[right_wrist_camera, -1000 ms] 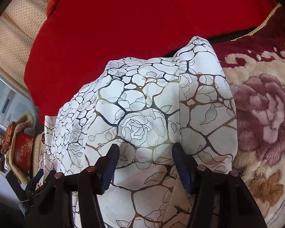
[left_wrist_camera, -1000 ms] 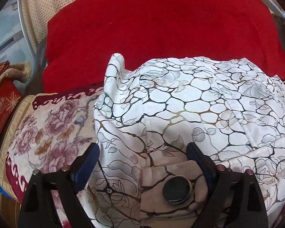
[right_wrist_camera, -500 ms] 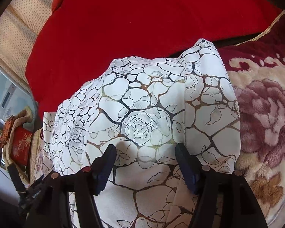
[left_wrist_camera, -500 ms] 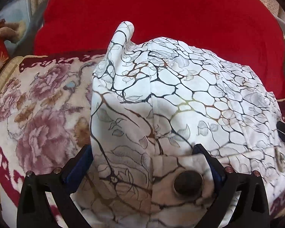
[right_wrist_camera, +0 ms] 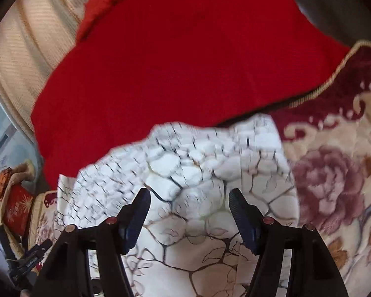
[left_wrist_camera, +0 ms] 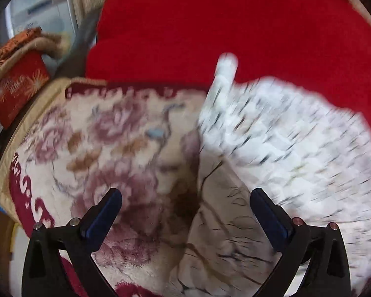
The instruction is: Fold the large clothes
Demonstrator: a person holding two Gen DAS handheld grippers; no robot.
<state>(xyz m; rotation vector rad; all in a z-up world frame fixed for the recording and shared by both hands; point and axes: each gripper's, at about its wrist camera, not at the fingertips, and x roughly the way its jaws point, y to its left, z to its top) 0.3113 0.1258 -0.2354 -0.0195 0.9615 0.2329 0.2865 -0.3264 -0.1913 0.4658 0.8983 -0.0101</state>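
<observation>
Item count: one white patterned garment (left_wrist_camera: 284, 143), one red blanket (left_wrist_camera: 235, 24), one floral blanket (left_wrist_camera: 99, 148), two hand-held grippers: left (left_wrist_camera: 185, 212), right (right_wrist_camera: 189, 212).

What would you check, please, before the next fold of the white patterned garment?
1. Left gripper open: ok.
2. Right gripper open: ok.
3. Left fingers over the garment: not ok, one is over the floral blanket.
4. Right gripper over the garment: ok.
5. Garment lying flat: cannot tell, the pictures are blurred.
6. Garment clear of the red blanket: cannot tell.
</observation>
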